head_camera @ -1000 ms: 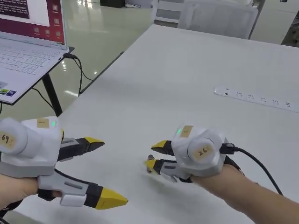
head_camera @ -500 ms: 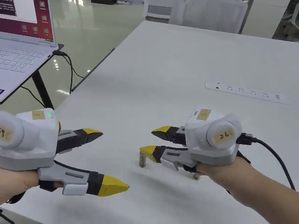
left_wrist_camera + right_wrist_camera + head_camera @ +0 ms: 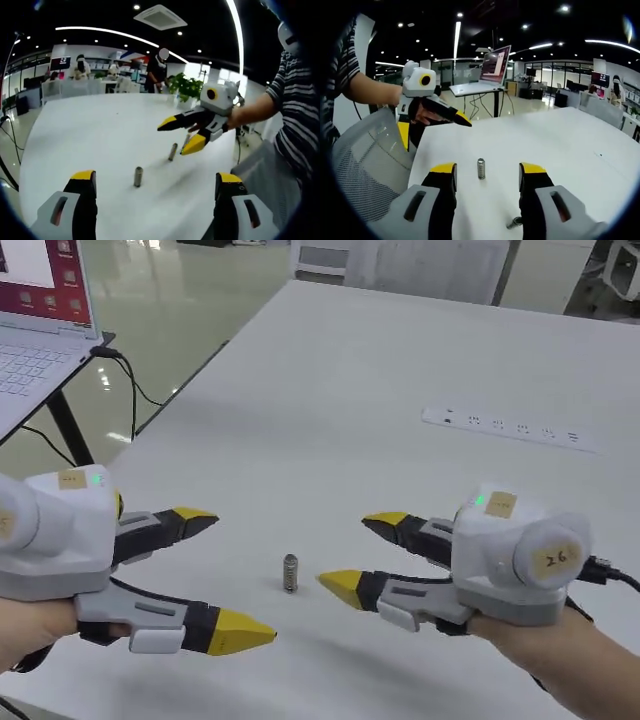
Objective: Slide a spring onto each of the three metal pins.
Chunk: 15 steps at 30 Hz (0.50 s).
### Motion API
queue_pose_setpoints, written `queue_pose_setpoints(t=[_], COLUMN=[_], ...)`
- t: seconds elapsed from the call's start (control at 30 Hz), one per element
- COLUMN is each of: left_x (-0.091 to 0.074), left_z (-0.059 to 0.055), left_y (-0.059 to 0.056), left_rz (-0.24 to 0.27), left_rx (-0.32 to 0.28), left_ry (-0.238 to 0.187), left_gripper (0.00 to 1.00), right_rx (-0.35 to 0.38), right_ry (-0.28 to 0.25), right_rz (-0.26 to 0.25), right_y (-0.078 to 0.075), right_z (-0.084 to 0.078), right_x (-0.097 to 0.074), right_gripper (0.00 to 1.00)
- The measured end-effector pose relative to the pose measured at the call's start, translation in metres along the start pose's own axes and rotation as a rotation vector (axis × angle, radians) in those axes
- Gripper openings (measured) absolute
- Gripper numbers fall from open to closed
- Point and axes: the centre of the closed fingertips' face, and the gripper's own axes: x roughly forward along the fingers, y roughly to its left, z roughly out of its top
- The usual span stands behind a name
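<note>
A small ribbed grey pin [image 3: 290, 573] stands upright on the counter [image 3: 400, 390], just beyond the right fingers [image 3: 345, 587]; a second metal piece [image 3: 512, 223] lies close under them.

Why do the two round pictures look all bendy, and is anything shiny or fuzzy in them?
Left gripper view: the fisheye lens bends the table and the ceiling light strip into curves. Right gripper view: same bending, dim ceiling, upright pin sharp in the middle. Head view: lines look straight; the glossy floor throws back bright glare.
</note>
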Motion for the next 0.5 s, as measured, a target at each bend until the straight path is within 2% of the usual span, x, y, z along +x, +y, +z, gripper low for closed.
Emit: queue_pose_setpoints(t=[0.37,0.5], left_x=[0.004,0.005], left_z=[0.003,0.003], left_y=[-0.003,-0.006], left_rz=[-0.007,-0.011], left_rx=[0.007,0.013], left_ry=[0.002,0.005], left_gripper=[0.98,0.98], right_rx=[-0.019,0.0], right_ry=[0.031,0.028], right_rz=[-0.068,-0.095], right_y=[-0.01,-0.014], right_z=[-0.022,-0.029], right_x=[-0.044,-0.059], right_gripper=[0.64,0.69])
